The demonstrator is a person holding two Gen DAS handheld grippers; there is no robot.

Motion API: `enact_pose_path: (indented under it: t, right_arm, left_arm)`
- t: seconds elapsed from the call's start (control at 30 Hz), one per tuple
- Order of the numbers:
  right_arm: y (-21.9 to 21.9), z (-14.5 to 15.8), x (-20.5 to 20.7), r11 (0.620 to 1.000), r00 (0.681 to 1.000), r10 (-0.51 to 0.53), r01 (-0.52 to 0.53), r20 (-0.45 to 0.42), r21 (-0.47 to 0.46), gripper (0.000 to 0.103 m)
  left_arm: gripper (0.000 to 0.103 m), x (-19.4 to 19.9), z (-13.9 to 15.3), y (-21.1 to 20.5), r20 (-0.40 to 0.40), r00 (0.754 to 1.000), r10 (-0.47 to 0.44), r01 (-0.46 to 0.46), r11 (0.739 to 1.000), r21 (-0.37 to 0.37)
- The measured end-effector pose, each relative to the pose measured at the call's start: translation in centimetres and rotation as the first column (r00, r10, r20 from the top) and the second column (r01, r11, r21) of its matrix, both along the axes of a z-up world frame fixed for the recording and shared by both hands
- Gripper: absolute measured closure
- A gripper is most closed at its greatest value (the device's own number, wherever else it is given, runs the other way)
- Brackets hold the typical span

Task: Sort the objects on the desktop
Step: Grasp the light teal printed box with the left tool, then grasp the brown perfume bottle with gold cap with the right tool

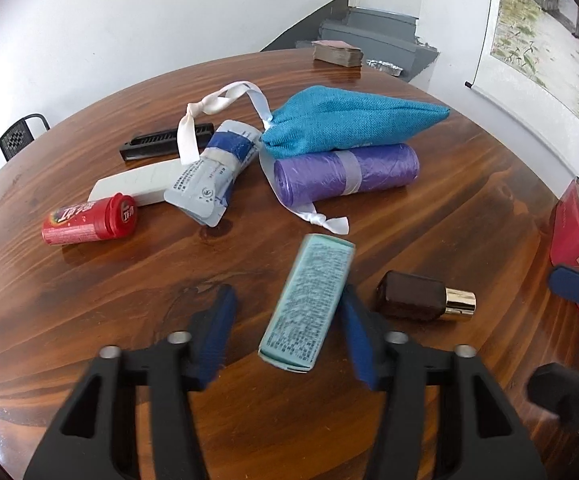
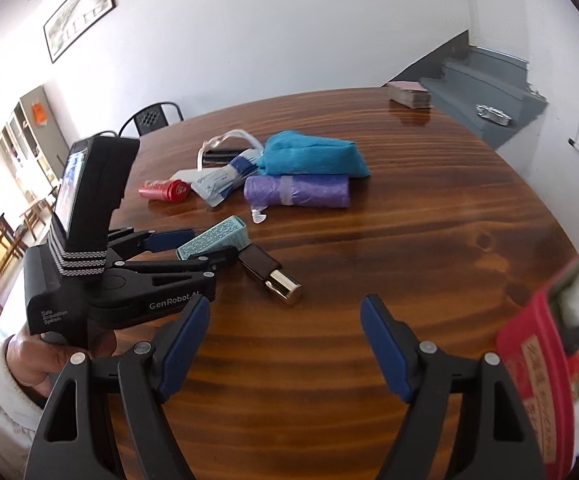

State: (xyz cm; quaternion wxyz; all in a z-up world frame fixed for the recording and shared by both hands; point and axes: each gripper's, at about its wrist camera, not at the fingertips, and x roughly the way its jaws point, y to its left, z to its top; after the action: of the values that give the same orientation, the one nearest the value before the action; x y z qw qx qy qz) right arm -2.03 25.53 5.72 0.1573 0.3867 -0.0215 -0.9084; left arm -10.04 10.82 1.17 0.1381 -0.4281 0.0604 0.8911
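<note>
My left gripper (image 1: 285, 328) has jaws around the teal box (image 1: 307, 306), right pad touching, left pad apart; I'd square up and squeeze its long sides before lifting. My right gripper (image 2: 285, 344) is open, empty. Box: slim, pale teal, printed text, lying just beside a brown bottle (image 1: 413, 300). Red box (image 2: 545, 360) right; the other objects lie farther on the surface (image 1: 449, 216).

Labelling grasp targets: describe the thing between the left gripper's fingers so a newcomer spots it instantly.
On the round wooden table, find the left gripper at the near edge. Between its fingers is a light teal box, beside a dark brown bottle. It alone is a flat teal oblong covered in fine print.
</note>
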Motion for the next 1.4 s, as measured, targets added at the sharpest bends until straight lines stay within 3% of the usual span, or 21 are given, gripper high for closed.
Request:
enact_pose_path:
  t: [0.07,0.4,0.8,1.1,1.4]
  right_arm:
    - [-0.4,-0.2,-0.5,1.0,1.0,0.006,-0.006,0.004,-0.001,0.022]
    - [-2.1,-1.9,-1.2,0.998,0.998,0.048,-0.05,0.04,0.046,0.023]
    - [-3.1,-2.3,-4.5,0.993,0.993,0.089,-0.095,0.078,0.073,0.026]
    - [-5.3,-3.4,-7.1,0.984,0.985,0.128,-0.141,0.116,0.106,0.047]
    - [-5.9,-3.5,-6.9,0.976,0.989,0.121,-0.134,0.082,0.17,0.064]
  left_arm:
    - [0.077,0.0,0.1,-0.2,0.009,1.0,-0.007,0.007,1.0,0.012]
    - [0.077,0.4,3.0,-2.9,-0.042,0.998,0.045,-0.041,0.995,0.087]
    - [0.077,-0.1,3.0,-3.8,-0.029,0.998,0.06,-0.057,0.994,0.097]
    - [0.077,-0.3,3.4,-4.9,-0.04,0.995,0.09,-0.086,0.991,0.107]
    - [0.077,-0.3,2.9,-4.3,-0.024,0.996,0.086,-0.083,0.991,0.1]
